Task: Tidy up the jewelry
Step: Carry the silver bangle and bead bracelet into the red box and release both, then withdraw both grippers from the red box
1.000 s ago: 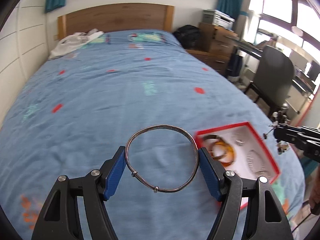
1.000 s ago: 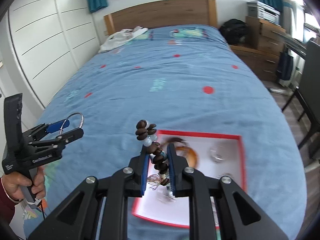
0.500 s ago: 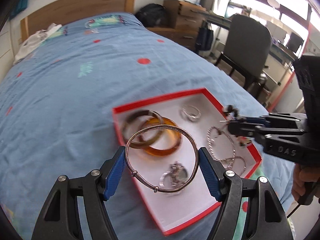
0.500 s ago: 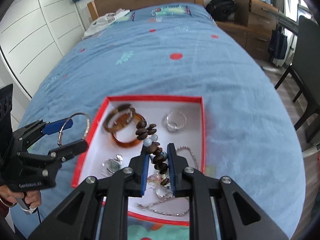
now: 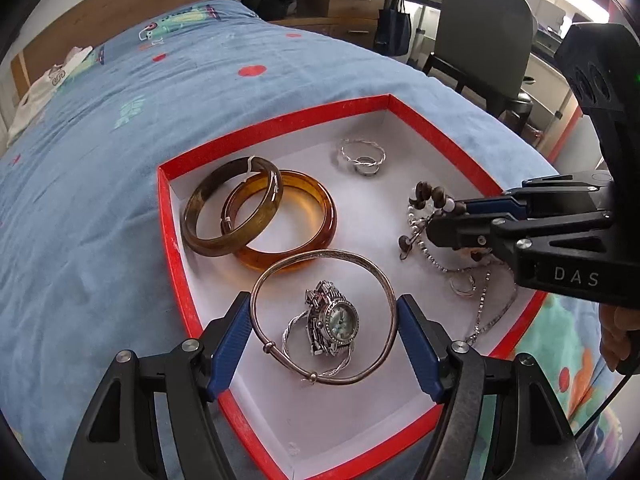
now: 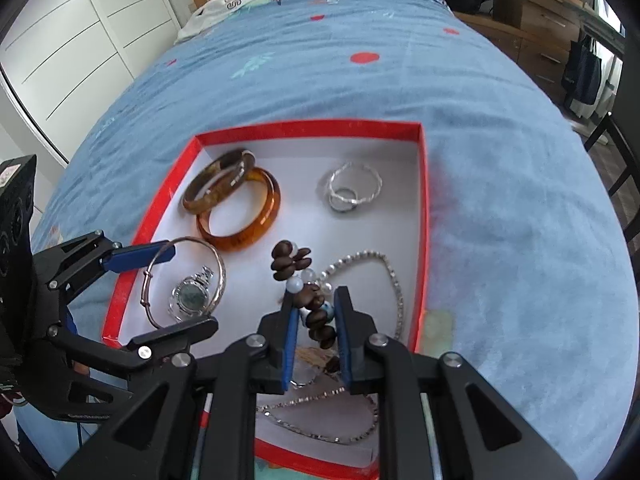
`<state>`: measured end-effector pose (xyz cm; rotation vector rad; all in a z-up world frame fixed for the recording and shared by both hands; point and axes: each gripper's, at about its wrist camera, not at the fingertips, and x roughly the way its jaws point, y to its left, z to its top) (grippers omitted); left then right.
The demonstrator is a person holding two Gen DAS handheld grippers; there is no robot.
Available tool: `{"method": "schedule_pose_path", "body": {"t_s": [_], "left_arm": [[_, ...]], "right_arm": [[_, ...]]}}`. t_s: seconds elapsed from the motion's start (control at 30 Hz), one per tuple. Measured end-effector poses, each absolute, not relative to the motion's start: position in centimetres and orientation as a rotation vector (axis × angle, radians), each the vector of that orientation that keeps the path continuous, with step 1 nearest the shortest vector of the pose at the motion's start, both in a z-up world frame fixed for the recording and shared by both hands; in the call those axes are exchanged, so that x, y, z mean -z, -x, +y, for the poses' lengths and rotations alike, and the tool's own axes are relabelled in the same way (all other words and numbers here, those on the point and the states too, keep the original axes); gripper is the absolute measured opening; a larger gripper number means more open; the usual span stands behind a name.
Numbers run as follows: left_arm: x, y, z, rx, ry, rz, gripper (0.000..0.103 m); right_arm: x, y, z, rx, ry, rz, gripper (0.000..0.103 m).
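Silver bangle (image 5: 324,316) pinched across left tongs (image 5: 324,340), beaded bracelet (image 6: 310,296) clamped in right tongs (image 6: 316,320); poised over red box (image 5: 168,216) for depositing.

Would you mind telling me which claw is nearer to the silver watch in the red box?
Left. The left claw holds a silver bangle directly above the watch; the right claw, gripping a beaded bracelet, hovers over the chains farther to the right.

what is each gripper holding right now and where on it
The left gripper clamps a thin silver bangle across its width, pads on opposite sides. The right gripper pinches a brown bead bracelet mid-strand, over the red box.
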<state>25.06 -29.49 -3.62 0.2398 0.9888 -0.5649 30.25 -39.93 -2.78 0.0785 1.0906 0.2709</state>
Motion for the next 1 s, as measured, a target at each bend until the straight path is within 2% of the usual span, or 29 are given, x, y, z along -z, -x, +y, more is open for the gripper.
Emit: {"method": "schedule_pose_path", "body": {"t_s": [0.3, 0.5, 0.77, 0.87, 1.0], "left_arm": [[4.7, -24.6, -30.3, 0.546, -0.376, 0.958, 0.071], [4.9, -24.5, -30.3, 0.546, -0.392, 0.946, 0.071], [4.3, -24.9, -29.7, 0.577, -0.358, 0.956, 0.072], [4.2, -24.7, -29.9, 0.58, -0.374, 0.955, 0.072], [3.9, -24.5, -29.8, 0.589, -0.35, 0.966, 0.072]], "right_arm": [[2.9, -30.2, -39.5, -0.297, -0.016, 1.115, 0.017], [3.2, -29.9, -38.6, -0.292, 0.079, 1.149, 0.018], [3.0, -30.0, -39.1, -0.278, 0.059, 1.172, 0.019], [2.9, -29.9, -38.9, -0.275, 0.063, 1.18, 0.024], [2.7, -29.6, -38.7, -0.274, 0.082, 1.184, 0.035]]}}
